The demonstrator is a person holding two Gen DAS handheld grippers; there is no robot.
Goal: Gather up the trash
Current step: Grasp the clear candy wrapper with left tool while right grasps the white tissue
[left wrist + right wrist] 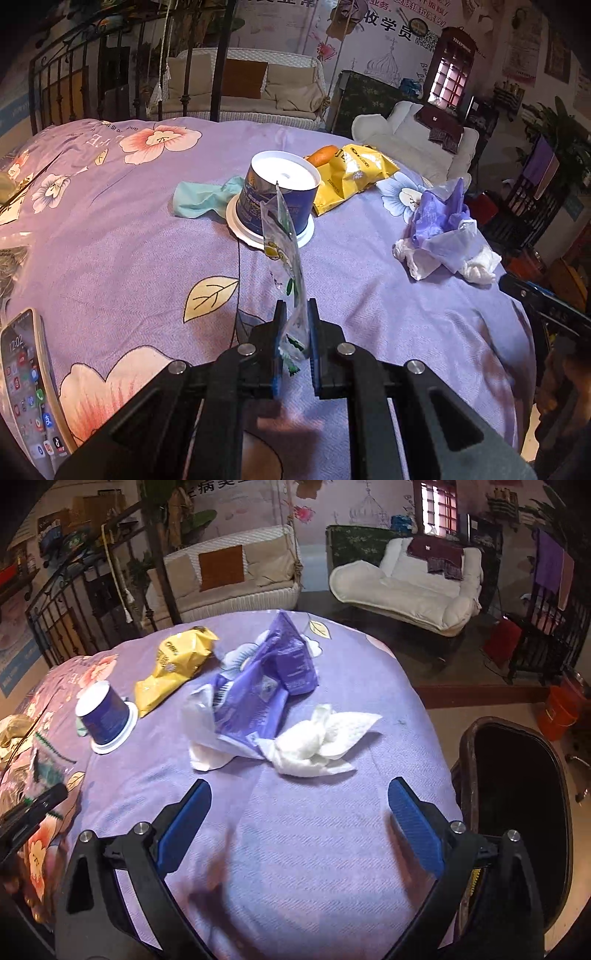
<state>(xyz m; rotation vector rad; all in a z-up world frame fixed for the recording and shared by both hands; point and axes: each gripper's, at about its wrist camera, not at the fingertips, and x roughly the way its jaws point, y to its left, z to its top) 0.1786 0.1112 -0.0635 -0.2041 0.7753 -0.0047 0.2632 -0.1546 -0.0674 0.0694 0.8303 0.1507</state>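
On the bed (110, 240), left to right: one phone (26, 384); left tool (295, 314) clenched on one clear wrapper (286, 240), raised above the cover; one inverted cup (277, 195); one yellow bag (354, 173); one purple wrapper (266, 686); two crumpled tissues (317, 746); right tool (299, 805) released, empty; one bin (517, 812).

Phone (26, 384) screen reads "12:02"; red booth (452, 66) sign says "TELEPHONE"; wall poster (388, 24) shows "学员"

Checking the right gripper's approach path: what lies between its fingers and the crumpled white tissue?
Only bare purple bedsheet, seen in the right wrist view, between the open right gripper and the white tissue.
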